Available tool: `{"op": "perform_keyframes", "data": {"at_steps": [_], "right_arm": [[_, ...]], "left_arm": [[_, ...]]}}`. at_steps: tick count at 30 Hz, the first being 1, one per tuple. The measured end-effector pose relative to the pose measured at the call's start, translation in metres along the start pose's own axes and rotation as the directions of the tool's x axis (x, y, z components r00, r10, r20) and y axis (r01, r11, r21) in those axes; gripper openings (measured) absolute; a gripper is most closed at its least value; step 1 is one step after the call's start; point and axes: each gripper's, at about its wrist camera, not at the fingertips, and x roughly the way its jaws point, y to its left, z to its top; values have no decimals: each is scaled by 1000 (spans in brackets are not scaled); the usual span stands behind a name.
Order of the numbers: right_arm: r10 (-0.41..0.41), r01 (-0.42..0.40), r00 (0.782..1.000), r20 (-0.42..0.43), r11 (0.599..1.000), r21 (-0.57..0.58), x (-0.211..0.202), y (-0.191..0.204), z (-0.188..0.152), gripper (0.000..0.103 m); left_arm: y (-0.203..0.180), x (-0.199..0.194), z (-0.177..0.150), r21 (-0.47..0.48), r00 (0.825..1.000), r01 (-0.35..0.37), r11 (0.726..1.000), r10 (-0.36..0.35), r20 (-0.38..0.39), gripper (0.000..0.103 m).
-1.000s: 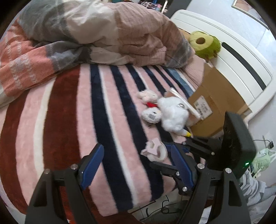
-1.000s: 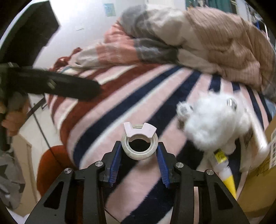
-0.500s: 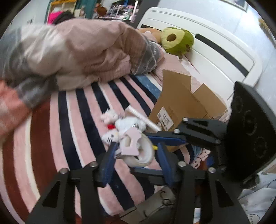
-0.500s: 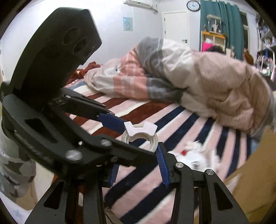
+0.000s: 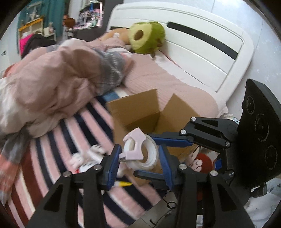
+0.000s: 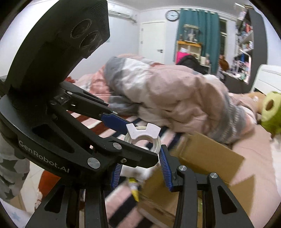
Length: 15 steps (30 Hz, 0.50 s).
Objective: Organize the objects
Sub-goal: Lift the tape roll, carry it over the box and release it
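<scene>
While both cameras catch the same tape roll (image 5: 143, 154), each shows a side of the grip that the other hides. In the left wrist view the left gripper (image 5: 138, 163) has its blue pads (image 5: 112, 166) clamped on the roll's flat faces, its jaws having just closed with the roll between them; the pink dispenser clip (image 5: 134, 146) sits on the roll's near edge and leans toward the left pad. The right gripper (image 5: 151, 156) comes in from the right in this view, one finger crossing behind the roll and one below it. In the right wrist view the roll (image 6: 152, 143) lies just ahead of the right gripper (image 6: 139, 166), between its fingertips, and its right pad (image 6: 165, 168) meets the roll's rim; the left gripper (image 6: 135, 138) covers the other pad, so that contact is hard to confirm, though the roll looks gripped by both tools.

Only the left wrist view looks into the open cardboard box (image 5: 140, 112), just beyond the roll, and shows the small white plush toys (image 5: 84, 157) on the striped blanket (image 5: 58, 149) below and left of the fingers. Farther off lie the bunched quilt (image 5: 52, 79), the avocado plush (image 5: 145, 38) and the white headboard (image 5: 202, 45). Only the right wrist view shows the wall clock (image 6: 173, 15), the teal curtain (image 6: 198, 31) and the white door (image 6: 152, 40).
</scene>
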Motion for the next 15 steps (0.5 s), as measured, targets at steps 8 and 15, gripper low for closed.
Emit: {"op": "perform_keyframes", "data": {"at_steps": [8,15], "right_arm": [[-71,77,995,-63,993,91,-13,-58,-23,36],[-63,80,990,-126,987,140,-15,-82,-41,36]], "left_arm": [[-36,55,35,25,995,52,998,-50,-91,41],[-50,87,43,23,986,64,998,-60,-154,41]]}}
